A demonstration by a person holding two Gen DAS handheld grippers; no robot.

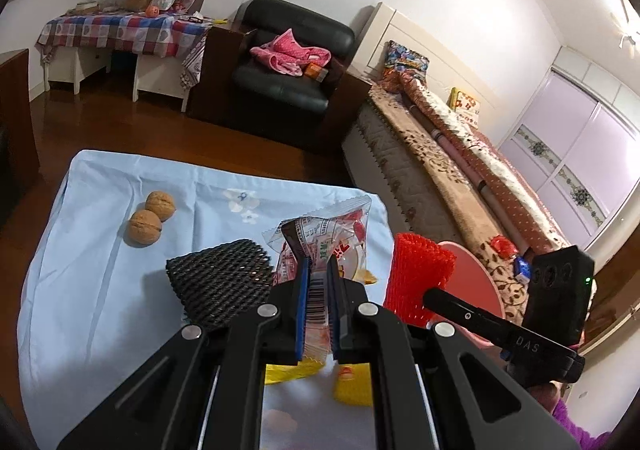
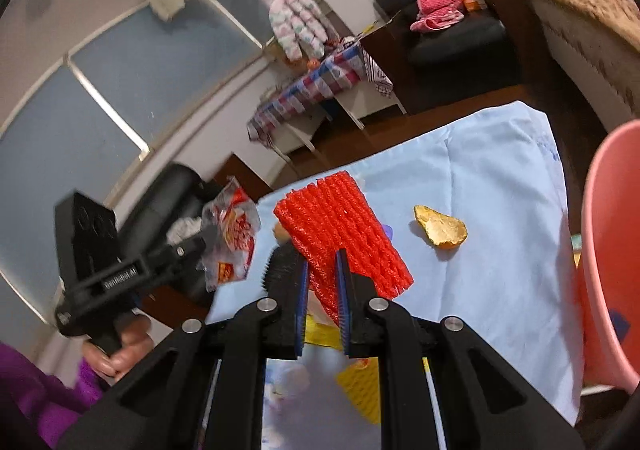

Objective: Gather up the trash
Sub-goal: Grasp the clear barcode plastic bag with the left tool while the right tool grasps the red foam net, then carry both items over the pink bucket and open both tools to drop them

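Fingers of both grippers are clamped on trash, above the blue cloth (image 1: 100, 290).

Left wrist view: the left gripper (image 1: 318, 262) pinches the clear snack wrapper (image 1: 324, 238); black foam net (image 1: 224, 282) lies left of the fingers, two walnuts (image 1: 150, 218) farther left.
Right wrist view: the right gripper (image 2: 322, 256) grips the red foam net (image 2: 344, 226); a peel piece (image 2: 440, 228) lies right of the fingers, the pink bin (image 2: 612, 250) at far right.

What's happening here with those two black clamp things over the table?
A person is clearing trash off a blue cloth. The left gripper is clamped on a snack wrapper; the right gripper is clamped on a red foam net. A pink bin waits alongside. A black foam net, a peel and two walnuts remain.
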